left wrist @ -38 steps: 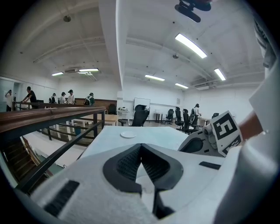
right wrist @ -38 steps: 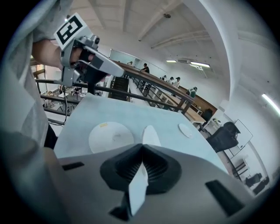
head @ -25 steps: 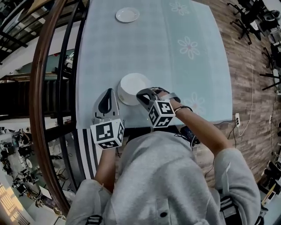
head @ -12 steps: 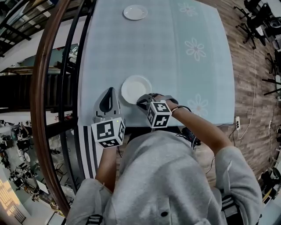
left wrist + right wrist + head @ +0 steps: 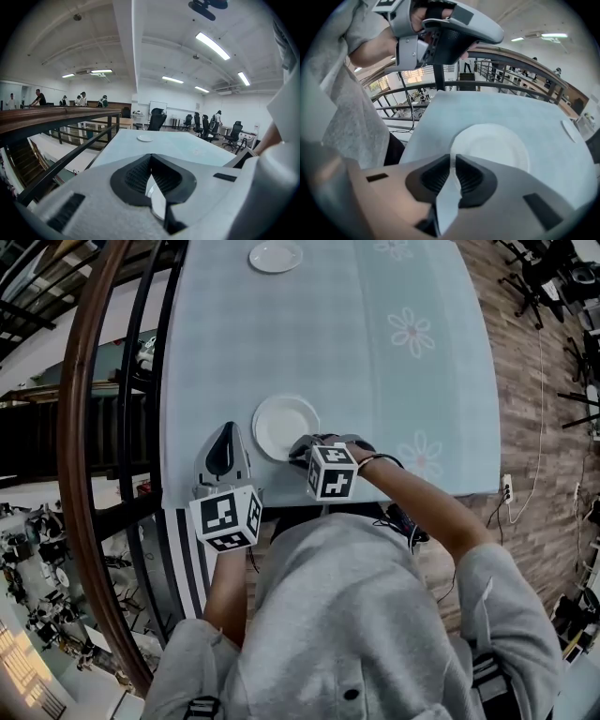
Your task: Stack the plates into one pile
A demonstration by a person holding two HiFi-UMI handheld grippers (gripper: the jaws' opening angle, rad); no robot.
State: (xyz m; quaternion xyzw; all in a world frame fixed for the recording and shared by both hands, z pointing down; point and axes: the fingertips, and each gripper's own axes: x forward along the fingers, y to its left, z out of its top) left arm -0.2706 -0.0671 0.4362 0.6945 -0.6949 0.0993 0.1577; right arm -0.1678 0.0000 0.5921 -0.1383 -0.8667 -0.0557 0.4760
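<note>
A white plate (image 5: 284, 424) lies near the front edge of the pale blue table (image 5: 375, 371). My right gripper (image 5: 302, 448) points down at its near rim. In the right gripper view the plate (image 5: 497, 145) has its rim pinched between the jaws of that gripper (image 5: 453, 157), which are opening. A second white plate (image 5: 276, 256) sits alone at the far end of the table and shows small in the left gripper view (image 5: 145, 138). My left gripper (image 5: 228, 431) hovers just left of the near plate, shut and with nothing in it (image 5: 150, 155).
A dark railing with a brown handrail (image 5: 89, 427) runs along the table's left side, with a drop to a lower floor beyond it. Office chairs (image 5: 539, 277) stand on the wooden floor to the right. The cloth carries printed flowers (image 5: 410, 332).
The right gripper has come down with the near plate, which was raised and tilted and now lies flat on the table. The left gripper has kept still.
</note>
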